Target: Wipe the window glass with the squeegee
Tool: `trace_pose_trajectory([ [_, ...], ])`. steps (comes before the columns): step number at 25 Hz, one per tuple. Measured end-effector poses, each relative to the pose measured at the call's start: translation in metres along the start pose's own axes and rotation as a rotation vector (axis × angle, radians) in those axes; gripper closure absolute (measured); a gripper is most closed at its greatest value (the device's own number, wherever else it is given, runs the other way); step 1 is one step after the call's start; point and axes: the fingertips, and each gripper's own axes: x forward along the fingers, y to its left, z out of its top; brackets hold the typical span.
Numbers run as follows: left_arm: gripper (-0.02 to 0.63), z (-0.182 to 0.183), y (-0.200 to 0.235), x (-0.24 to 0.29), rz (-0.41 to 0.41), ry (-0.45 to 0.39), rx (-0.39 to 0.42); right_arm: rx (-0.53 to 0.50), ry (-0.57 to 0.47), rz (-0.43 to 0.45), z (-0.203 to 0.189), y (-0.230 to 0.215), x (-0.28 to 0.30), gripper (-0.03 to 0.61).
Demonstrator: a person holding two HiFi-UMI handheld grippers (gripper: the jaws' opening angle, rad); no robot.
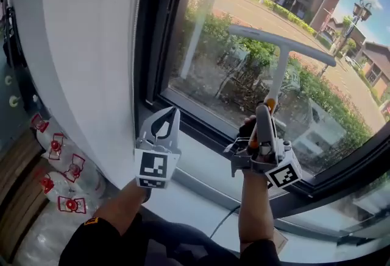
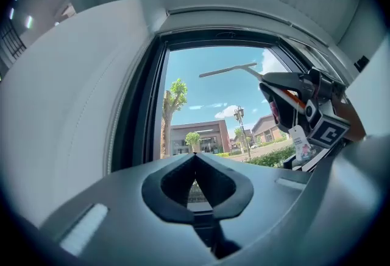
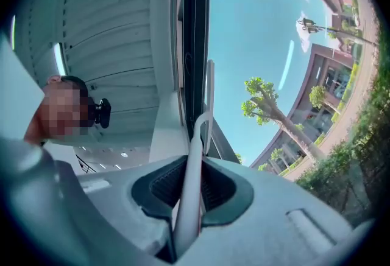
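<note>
Right gripper (image 1: 263, 114) grips the squeegee (image 1: 279, 70) by its handle, blade running nine to three on the window glass (image 1: 244, 9) at twelve o'clock; left gripper (image 1: 170, 114), closed and empty, sits apart at nine.

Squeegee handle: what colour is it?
The squeegee handle is white, with an orange patch at the right claw; the head view shows it best.
</note>
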Motion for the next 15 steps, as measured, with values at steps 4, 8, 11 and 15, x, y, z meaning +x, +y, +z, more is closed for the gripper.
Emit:
trace_pose_trajectory([
  [4,0.595,0.036,0.040,0.004,-0.029,-0.070,0.014,0.011,-0.028,0.010,-0.013,-0.002,0.071,0.529],
  [8,0.595,0.063,0.062,0.010,-0.061,-0.124,0.064,0.030,-0.049,-0.020,-0.019,-0.015,0.121,0.529],
  [11,0.595,0.081,0.060,0.012,-0.113,-0.167,0.058,0.049,-0.065,-0.062,-0.019,-0.028,0.142,0.529],
  [15,0.595,0.081,0.061,0.016,-0.151,-0.169,0.047,0.055,-0.065,-0.105,-0.027,-0.037,0.157,0.529],
])
